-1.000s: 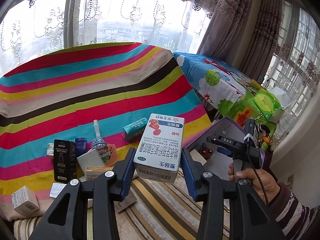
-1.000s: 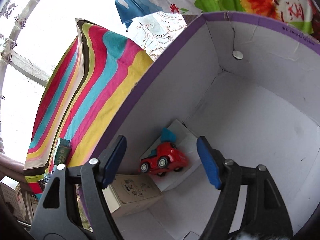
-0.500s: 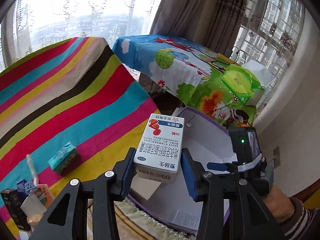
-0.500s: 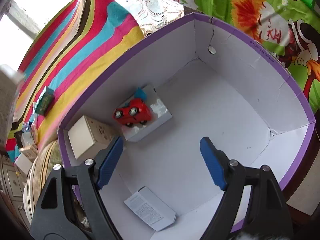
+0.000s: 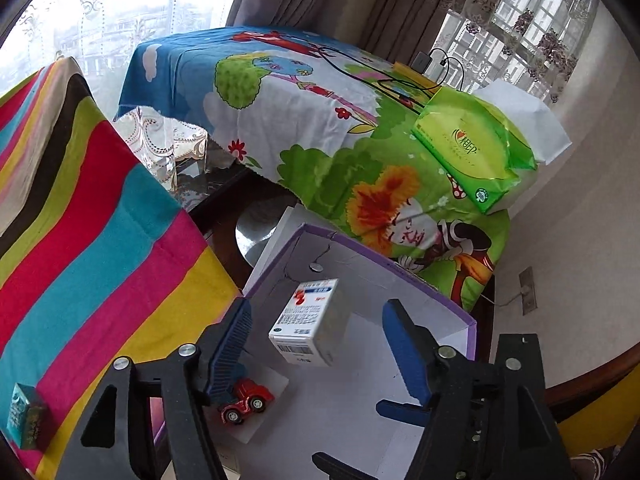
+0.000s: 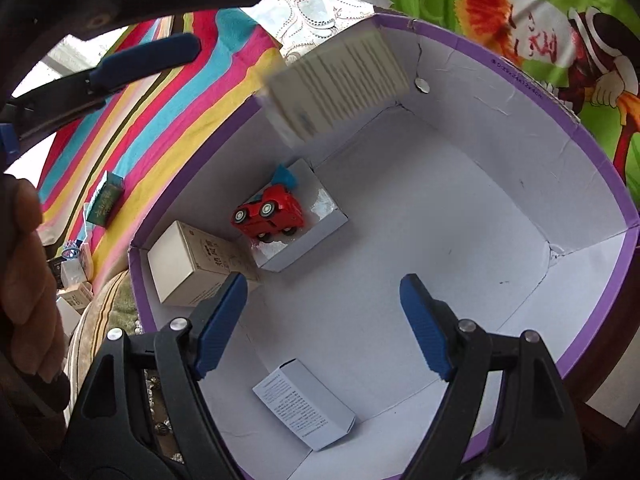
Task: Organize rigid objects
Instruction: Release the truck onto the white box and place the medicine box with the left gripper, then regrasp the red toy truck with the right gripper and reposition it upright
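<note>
My left gripper [image 5: 316,344] is open above the purple-rimmed white box [image 5: 424,294]. A white medicine box [image 5: 308,322] is loose in the air between and beyond its jaws, blurred in the right wrist view [image 6: 336,86]. My right gripper [image 6: 322,322] is open and empty over the same box [image 6: 520,76]. Inside lie a red toy car [image 6: 270,214] on a white carton [image 6: 316,220], a beige carton [image 6: 196,266] and a white printed carton [image 6: 304,402]. The car also shows in the left wrist view [image 5: 246,398].
A striped cloth [image 5: 92,240] lies left of the box, with a teal packet [image 5: 26,416] on it. A cartoon-print cloth [image 5: 320,128] with a green tissue pack [image 5: 476,148] lies behind. More small boxes [image 6: 74,280] sit at the far left.
My left gripper swung right over the purple box and opened, letting go of the medicine box, which now drops. My right gripper pulled back and higher over the box.
</note>
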